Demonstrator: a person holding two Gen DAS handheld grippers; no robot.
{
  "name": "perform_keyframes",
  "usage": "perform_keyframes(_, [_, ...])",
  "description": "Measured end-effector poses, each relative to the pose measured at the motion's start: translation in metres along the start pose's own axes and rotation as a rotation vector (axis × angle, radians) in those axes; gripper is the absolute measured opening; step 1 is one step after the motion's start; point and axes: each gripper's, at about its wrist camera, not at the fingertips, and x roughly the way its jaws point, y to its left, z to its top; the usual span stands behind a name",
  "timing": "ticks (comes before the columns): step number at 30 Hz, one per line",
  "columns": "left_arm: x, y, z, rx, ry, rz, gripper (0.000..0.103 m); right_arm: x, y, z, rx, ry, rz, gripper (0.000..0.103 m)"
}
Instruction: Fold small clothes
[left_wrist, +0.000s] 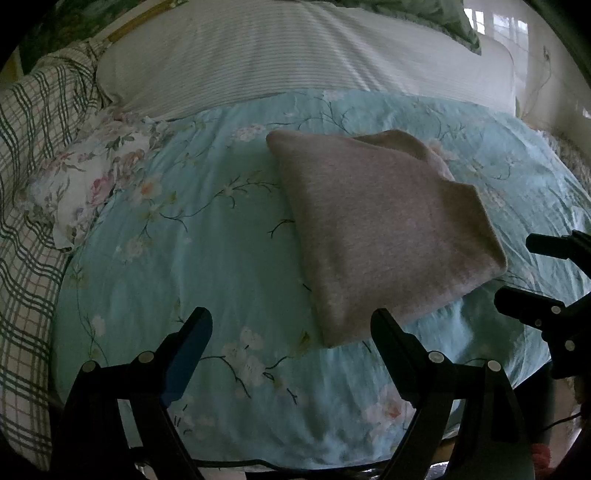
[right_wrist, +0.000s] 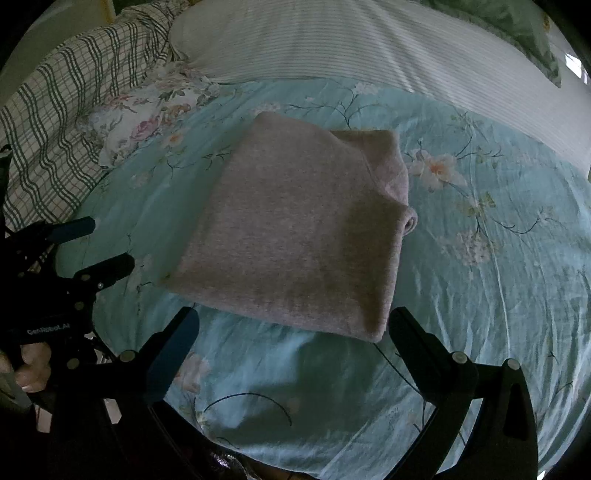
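A grey knit garment (left_wrist: 380, 229) lies folded into a thick rectangle on the light blue floral bedspread (left_wrist: 207, 258); it also shows in the right wrist view (right_wrist: 295, 236). My left gripper (left_wrist: 291, 325) is open and empty, hovering just short of the garment's near left corner. My right gripper (right_wrist: 291, 325) is open and empty, just in front of the garment's near edge. The right gripper shows at the right edge of the left wrist view (left_wrist: 517, 269), and the left gripper shows at the left of the right wrist view (right_wrist: 107, 243).
A white striped pillow (left_wrist: 258, 55) lies across the far side of the bed. A green plaid blanket (left_wrist: 33, 155) and a floral cloth (left_wrist: 92, 181) lie at the left. The bed's near edge is close below the grippers.
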Motion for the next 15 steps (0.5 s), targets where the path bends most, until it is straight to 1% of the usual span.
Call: perform_keyframes(15, [-0.0051,-0.0069,-0.0027,-0.005,-0.004,0.001,0.088,-0.002,0.002,-0.0014,0.0,0.001,0.0,0.102])
